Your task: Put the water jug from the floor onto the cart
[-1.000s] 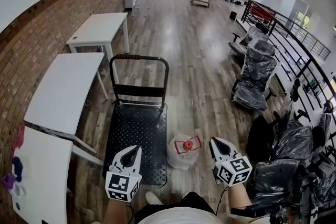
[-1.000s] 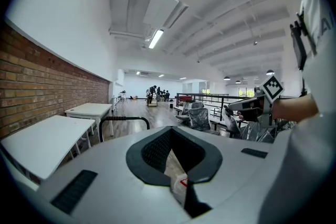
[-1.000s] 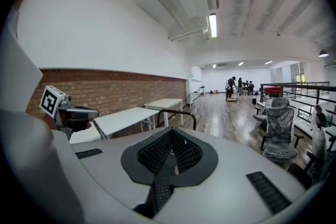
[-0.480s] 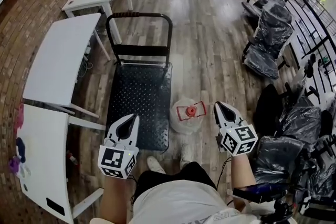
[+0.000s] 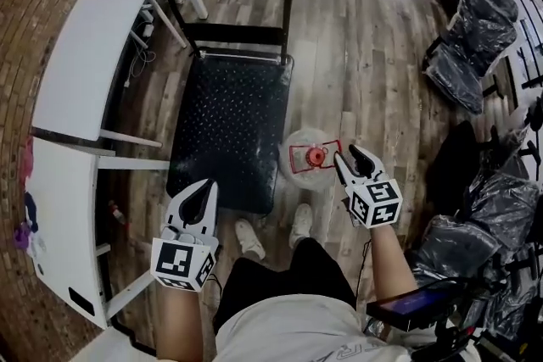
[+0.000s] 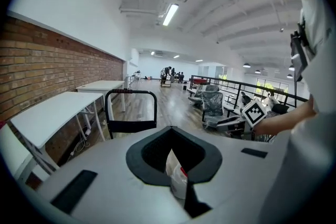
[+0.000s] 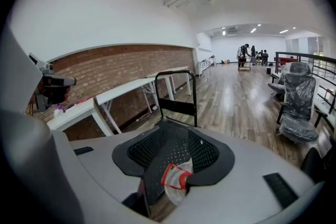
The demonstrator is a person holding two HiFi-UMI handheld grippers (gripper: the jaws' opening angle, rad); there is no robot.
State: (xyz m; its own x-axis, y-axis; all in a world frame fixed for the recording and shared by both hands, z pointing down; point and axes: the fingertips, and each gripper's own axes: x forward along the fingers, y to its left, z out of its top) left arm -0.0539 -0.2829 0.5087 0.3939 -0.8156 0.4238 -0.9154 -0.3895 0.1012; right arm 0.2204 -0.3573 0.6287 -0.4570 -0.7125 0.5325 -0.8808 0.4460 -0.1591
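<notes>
Right gripper [image 5: 348, 153]: my jaws stand spread, having just been opening, with nothing pinched. Their tips sit just beside the red handle of the water jug [image 5: 307, 161]. The jug stands upright on the floor [image 5: 365, 55], close beside the cart [image 5: 225, 123] at its near corner, not on its deck. Left gripper [image 5: 206, 186]: jaws pressed together, empty, over the cart's near edge.

The right gripper [image 5: 346, 154], just beside the water jug [image 5: 299, 174], has just been opening, nothing pinched. The left gripper [image 5: 209, 185], farther off, is closed.
</notes>
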